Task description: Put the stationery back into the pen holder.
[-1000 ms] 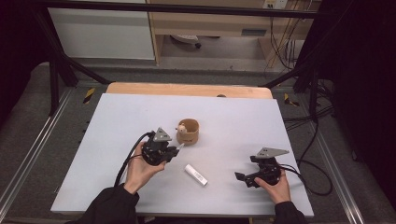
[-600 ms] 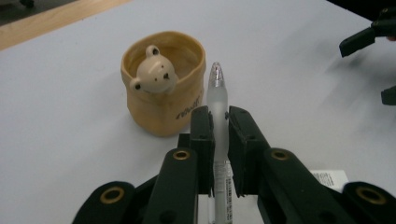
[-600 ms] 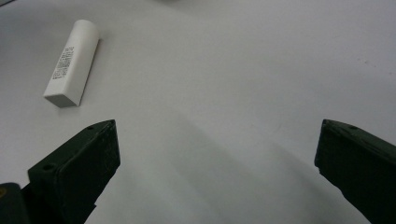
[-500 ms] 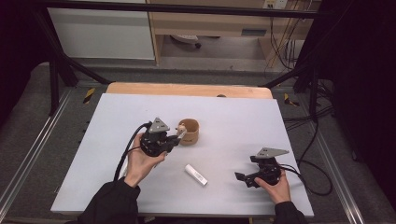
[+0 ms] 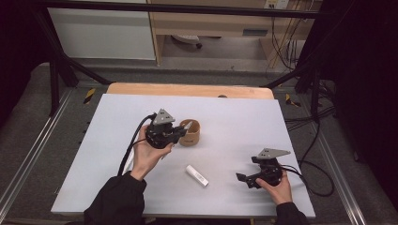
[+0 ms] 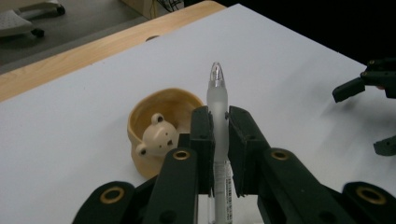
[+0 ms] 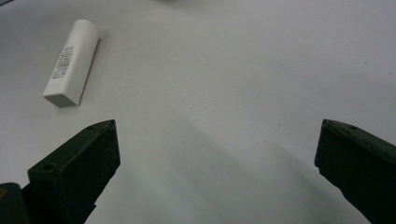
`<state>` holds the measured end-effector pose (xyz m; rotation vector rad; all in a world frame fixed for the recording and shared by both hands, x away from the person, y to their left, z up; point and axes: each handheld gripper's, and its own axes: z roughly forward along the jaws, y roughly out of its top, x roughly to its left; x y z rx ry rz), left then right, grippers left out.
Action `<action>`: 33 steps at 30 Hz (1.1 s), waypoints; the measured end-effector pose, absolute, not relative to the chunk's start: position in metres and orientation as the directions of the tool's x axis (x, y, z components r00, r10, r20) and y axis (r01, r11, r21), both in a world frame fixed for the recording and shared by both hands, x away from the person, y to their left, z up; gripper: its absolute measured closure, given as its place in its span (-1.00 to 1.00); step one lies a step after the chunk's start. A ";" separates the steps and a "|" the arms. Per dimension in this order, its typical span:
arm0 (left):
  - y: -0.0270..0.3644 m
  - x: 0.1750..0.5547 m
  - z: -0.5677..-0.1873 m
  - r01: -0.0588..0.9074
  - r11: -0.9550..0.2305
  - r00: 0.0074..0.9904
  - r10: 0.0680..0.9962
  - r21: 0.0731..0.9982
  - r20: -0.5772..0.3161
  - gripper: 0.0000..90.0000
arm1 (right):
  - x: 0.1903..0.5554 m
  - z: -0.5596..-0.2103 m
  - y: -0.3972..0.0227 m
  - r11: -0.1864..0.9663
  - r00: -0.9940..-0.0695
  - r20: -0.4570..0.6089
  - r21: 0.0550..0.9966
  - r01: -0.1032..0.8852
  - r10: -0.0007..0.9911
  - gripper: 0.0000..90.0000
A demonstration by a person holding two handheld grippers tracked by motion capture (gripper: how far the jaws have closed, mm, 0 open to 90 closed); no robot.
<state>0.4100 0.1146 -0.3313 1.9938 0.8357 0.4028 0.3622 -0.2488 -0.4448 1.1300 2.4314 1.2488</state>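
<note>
My left gripper (image 5: 177, 133) (image 6: 217, 122) is shut on a frosted white pen (image 6: 218, 100) whose clear tip points past the jaws. Just beyond and left of it stands a small tan cup (image 6: 159, 128) (image 5: 190, 132) with a bear face inside. In the high view the pen's tip (image 5: 187, 125) hangs over the cup's rim. A white eraser-like stick (image 5: 196, 175) (image 7: 71, 62) lies on the grey mat between the hands. My right gripper (image 5: 245, 179) (image 7: 215, 156) rests low over the mat at the right, jaws wide open with nothing between them.
The grey mat (image 5: 94, 154) covers the table, with a wooden strip (image 5: 187, 90) along its far edge. Cables trail from both grippers. Black frame rails and floor surround the table.
My left gripper has carried the pen a little left and then right and up toward the cup. The right gripper has stayed in place.
</note>
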 end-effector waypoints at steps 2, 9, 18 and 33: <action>0.112 0.412 -0.329 0.391 -0.352 0.719 0.694 0.850 -0.043 0.78 | 0.362 -0.445 -0.249 0.358 -0.694 0.169 0.758 0.545 0.700 -0.99; 0.106 0.420 -0.320 0.373 -0.333 0.722 0.690 0.866 -0.045 0.78 | 0.362 -0.445 -0.249 0.357 -0.694 0.170 0.758 0.546 0.700 -0.99; 0.098 0.433 -0.312 0.356 -0.329 0.723 0.690 0.875 -0.035 0.78 | 0.362 -0.445 -0.249 0.360 -0.693 0.166 0.757 0.545 0.701 -0.99; 0.084 0.458 -0.305 0.346 -0.306 0.721 0.691 0.887 -0.043 0.78 | 0.362 -0.445 -0.249 0.359 -0.694 0.168 0.758 0.545 0.700 -0.99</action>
